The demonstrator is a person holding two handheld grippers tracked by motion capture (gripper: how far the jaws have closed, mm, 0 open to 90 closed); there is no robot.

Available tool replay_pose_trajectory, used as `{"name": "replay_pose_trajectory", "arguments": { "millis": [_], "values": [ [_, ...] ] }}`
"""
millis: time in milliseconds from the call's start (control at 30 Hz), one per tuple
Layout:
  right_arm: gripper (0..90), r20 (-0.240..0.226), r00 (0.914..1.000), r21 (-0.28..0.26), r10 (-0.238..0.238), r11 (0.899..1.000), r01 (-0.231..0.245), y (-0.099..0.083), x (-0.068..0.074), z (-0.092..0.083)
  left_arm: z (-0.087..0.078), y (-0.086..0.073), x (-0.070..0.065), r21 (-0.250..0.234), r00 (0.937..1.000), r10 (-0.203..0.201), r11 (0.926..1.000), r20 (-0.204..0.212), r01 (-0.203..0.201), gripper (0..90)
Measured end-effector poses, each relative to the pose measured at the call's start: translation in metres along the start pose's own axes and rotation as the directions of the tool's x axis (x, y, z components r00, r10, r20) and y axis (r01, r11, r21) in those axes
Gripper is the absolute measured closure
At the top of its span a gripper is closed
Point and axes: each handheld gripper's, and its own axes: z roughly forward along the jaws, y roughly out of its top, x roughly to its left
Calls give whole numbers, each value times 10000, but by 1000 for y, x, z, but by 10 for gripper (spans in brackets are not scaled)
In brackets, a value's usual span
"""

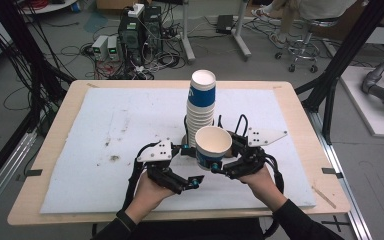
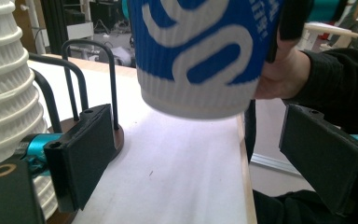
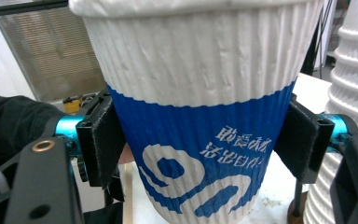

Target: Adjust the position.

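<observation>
At a wooden table [image 1: 50, 150] covered by a white mat [image 1: 120, 135], we see a single paper cup [image 1: 212, 147] held upright just in front of a tall stack [image 1: 201, 107] of matching white-and-blue cups. The right gripper [image 1: 219, 169] is clenched on this cup: in the right gripper view its two black pads press the blue band of the cup [image 3: 200, 140] from either side, with the ribbed white upper wall and rim rising above them. The stack [image 3: 349, 107] stands close by at the edge of that view. We see the left gripper [image 1: 192, 165] to the left of the cup, near the foot of the stack, with its jaws spread and nothing between them. In the left gripper view its pads stand wide apart below the cup [image 2: 200, 56], whose base hangs clear above the mat [image 2: 182, 172], untouched by either pad. In that same view the stack [image 2: 9, 102] rises at the left, seated in a holder of black wire hoops [image 2: 81, 79] on a round brown base [image 2: 116, 137]. The person's right hand [image 2: 279, 74] shows behind the cup, in a dark sleeve [image 2: 340, 88]. From above, both hands come in from the near edge of the table, the right one [image 1: 262, 180] beside the cup and the left one [image 1: 150, 192] farther from the stack. Beyond the table, we see computers [image 1: 140, 32] and cables on the floor behind the stack.
</observation>
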Motion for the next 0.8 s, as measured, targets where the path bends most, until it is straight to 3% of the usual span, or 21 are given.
{"name": "replay_pose_trajectory", "arguments": {
  "millis": [300,500,800],
  "values": [
    [254,-176,9998,315,2,9995,3,-6,4,9,7,5,1,-325,9996,-188,9993,213,195,107],
    [254,-269,9996,357,-23,9994,32,-8,6,15,8,4,3,-193,9991,-315,9993,285,320,136],
    [253,-154,9999,476,-63,9988,71,-12,7,19,6,0,3,-219,9975,-298,9993,633,312,282]
  ]
}}
